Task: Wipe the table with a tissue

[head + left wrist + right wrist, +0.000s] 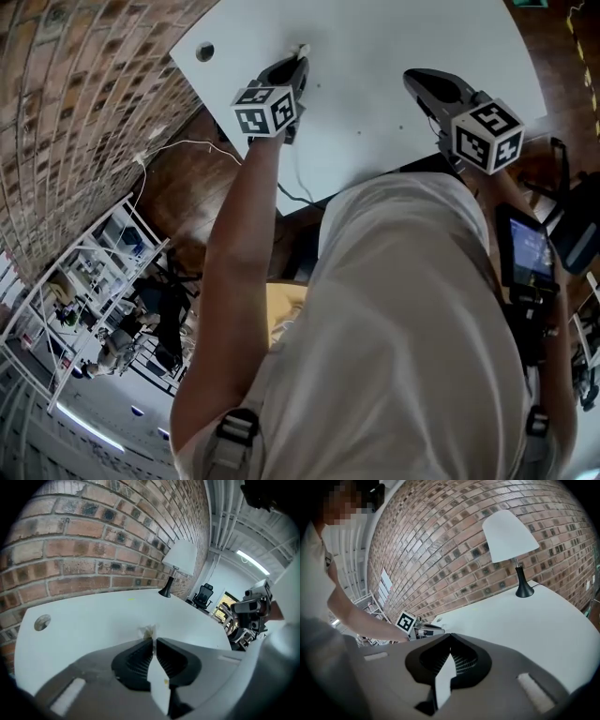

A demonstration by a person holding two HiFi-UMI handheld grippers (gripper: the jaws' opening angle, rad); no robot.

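A small crumpled white tissue (149, 631) sticks out from the tips of my left gripper (153, 640), which is shut on it just above the white table (93, 616). In the head view the left gripper (298, 58) reaches over the table's (394, 37) left part, the tissue (303, 47) at its tip. My right gripper (417, 80) hovers over the table's near right side. Its jaws meet at the tips with nothing between them (450, 635). The right gripper view also catches the left gripper's marker cube (406, 620) over the table (525, 620).
A brick wall (93, 536) runs along the table's far side. A white-shaded lamp (508, 534) with a black base stands at the far end, also in the left gripper view as the lamp (180, 559). A round cable hole (204, 52) sits near the left corner. A screen device (530, 248) hangs at my right.
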